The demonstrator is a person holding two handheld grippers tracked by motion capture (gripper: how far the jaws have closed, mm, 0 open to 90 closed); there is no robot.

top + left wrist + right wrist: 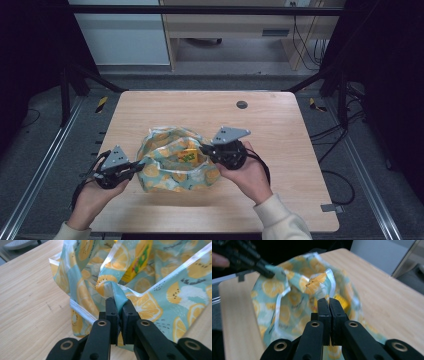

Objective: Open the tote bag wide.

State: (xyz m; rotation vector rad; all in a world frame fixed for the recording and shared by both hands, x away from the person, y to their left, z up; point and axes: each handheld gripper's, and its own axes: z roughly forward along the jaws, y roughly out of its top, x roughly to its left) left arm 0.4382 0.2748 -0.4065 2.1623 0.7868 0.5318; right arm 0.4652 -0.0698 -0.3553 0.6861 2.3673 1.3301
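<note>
Bag (172,160): plastic, teal w/ lemon-slice and kiwi print, clear strip along the rim; lies on the near half of the table (280,125), roughly centre, between the two grippers. Inside it a yellow packet (192,156) w/ green lettering. The lettering is visible in high view and left gripper view (140,260) but too blurred to read (no brand legible). Small dark script is printed on the bag beside the kiwi motifs; also unreadable.

Orientation: mouth open, facing up and toward the right gripper side; bag crumpled, long axis approx. left-right across the table, running from one gripper to the other.

Left gripper (134,167): jaws clamped on a fold of the bag's rim at its left end; left gripper view shows teal film pinched between the black jaws (119,305). Left hand (92,195) holds it near the table's front-left edge.

Right gripper (205,149): jaws pressed together at the bag's right rim; in right gripper view (329,302) a thin bit of film appears caught between them (not fully certain). Right hand (247,172) behind it, pale sleeve (282,220) at wrist.

Surface: light wood-grain tabletop, rounded corners, dark round grommet (242,104) near the far edge. Room: dim, dark frame rails at the sides, grey floor, cables (335,135) to the right, pale furniture beyond.
</note>
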